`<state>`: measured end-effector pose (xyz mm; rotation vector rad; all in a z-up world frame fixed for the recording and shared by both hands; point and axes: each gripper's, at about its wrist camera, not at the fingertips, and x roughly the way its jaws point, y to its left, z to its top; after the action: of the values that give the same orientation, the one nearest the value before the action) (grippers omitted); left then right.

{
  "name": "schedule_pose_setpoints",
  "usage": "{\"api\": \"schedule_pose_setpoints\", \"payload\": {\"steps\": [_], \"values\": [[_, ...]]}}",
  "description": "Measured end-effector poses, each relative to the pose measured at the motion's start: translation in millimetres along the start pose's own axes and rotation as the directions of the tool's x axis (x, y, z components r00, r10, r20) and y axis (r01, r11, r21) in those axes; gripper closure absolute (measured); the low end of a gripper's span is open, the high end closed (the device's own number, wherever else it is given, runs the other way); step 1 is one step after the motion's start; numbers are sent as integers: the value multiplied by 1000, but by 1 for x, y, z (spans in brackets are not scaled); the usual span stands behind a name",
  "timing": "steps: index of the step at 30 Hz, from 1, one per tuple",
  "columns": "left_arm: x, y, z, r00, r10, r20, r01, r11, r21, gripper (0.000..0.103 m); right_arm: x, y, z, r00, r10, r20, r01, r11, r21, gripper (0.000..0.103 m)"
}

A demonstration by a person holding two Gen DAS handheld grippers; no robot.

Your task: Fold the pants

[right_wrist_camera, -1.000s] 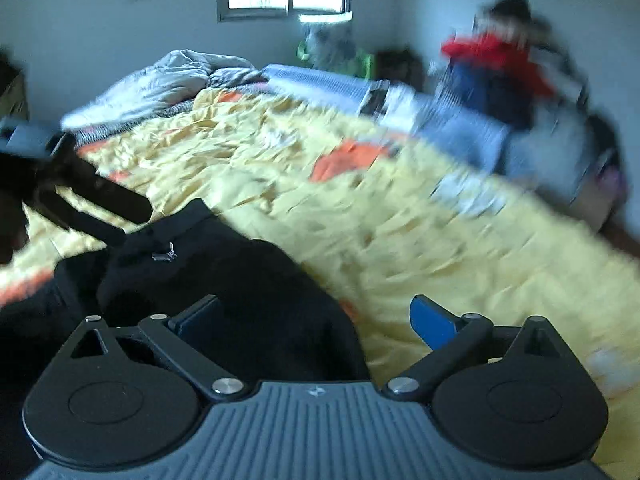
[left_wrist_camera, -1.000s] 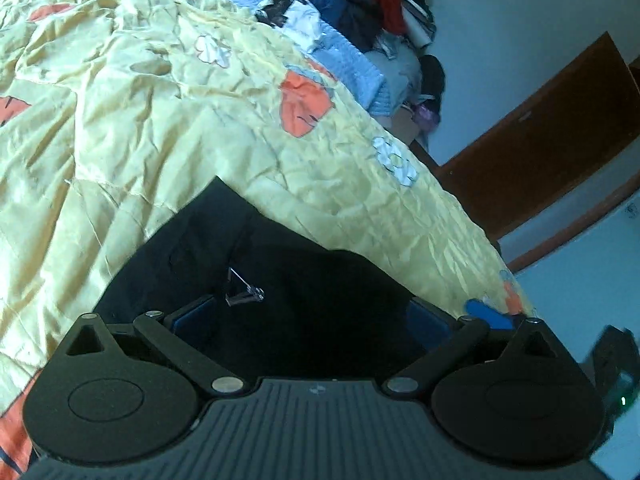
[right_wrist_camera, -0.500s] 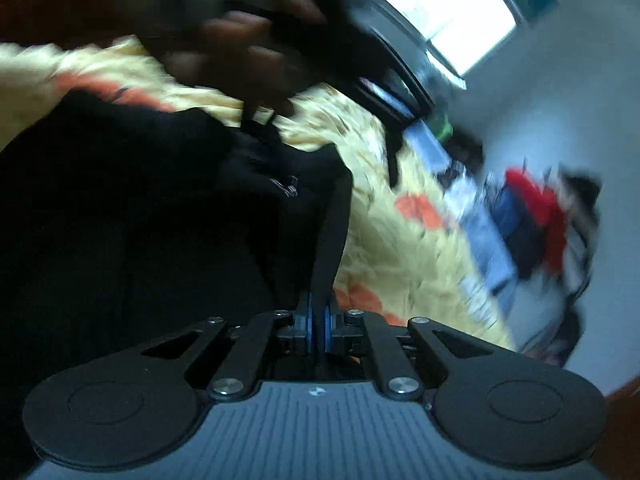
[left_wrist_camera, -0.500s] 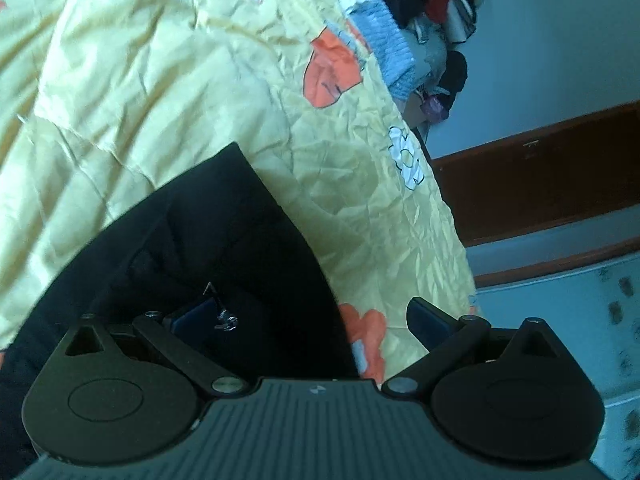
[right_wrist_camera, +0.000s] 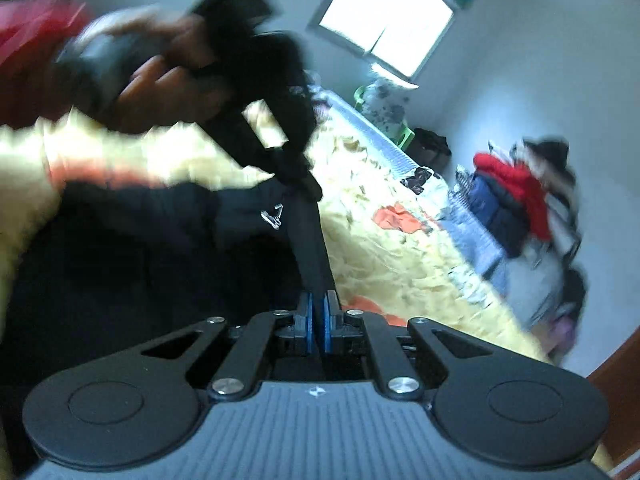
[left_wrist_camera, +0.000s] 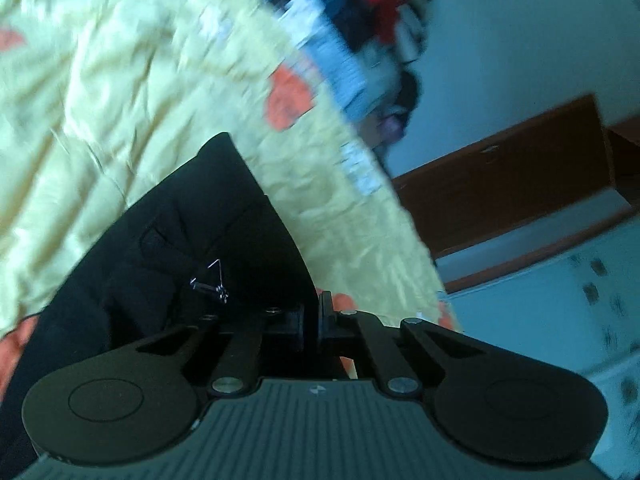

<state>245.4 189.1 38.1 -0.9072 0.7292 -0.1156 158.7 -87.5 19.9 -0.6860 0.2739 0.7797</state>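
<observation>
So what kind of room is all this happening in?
Most likely a bedroom: a bed under a crumpled yellow bedspread, a heap of clothes piled beside it, and a window in the far wall.

Black pants [left_wrist_camera: 192, 248] lie on the yellow bedspread [left_wrist_camera: 100, 92].

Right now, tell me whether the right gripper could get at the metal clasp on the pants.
Probably not: the right gripper is shut on the pants edge; the clasp lies ahead, unobstructed.

both grippers [left_wrist_camera: 311, 320] [right_wrist_camera: 317, 326] clamped tight
</observation>
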Motion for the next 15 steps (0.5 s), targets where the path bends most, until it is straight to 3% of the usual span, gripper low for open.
{"api": "schedule_pose_setpoints", "payload": {"steps": [3, 6, 11, 15], "values": [[-46, -10, -23, 998, -61, 24, 59, 995, 76, 99, -34, -1, 2, 995, 83, 52, -90, 985, 145, 97], [-83, -8, -48, 995, -98, -5, 98, 989, 111, 99, -68, 16, -1, 985, 153, 76, -165, 965, 206, 97], [-114, 20, -96, 998, -22, -59, 30, 990, 136, 98, -95, 61, -14, 976, 214, 34, -216, 951, 221, 97], [-112, 46, -118, 994, 68, -90, -55, 990, 133, 98, -89, 87, -31, 970, 243, -32, -228, 943, 242, 97]]}}
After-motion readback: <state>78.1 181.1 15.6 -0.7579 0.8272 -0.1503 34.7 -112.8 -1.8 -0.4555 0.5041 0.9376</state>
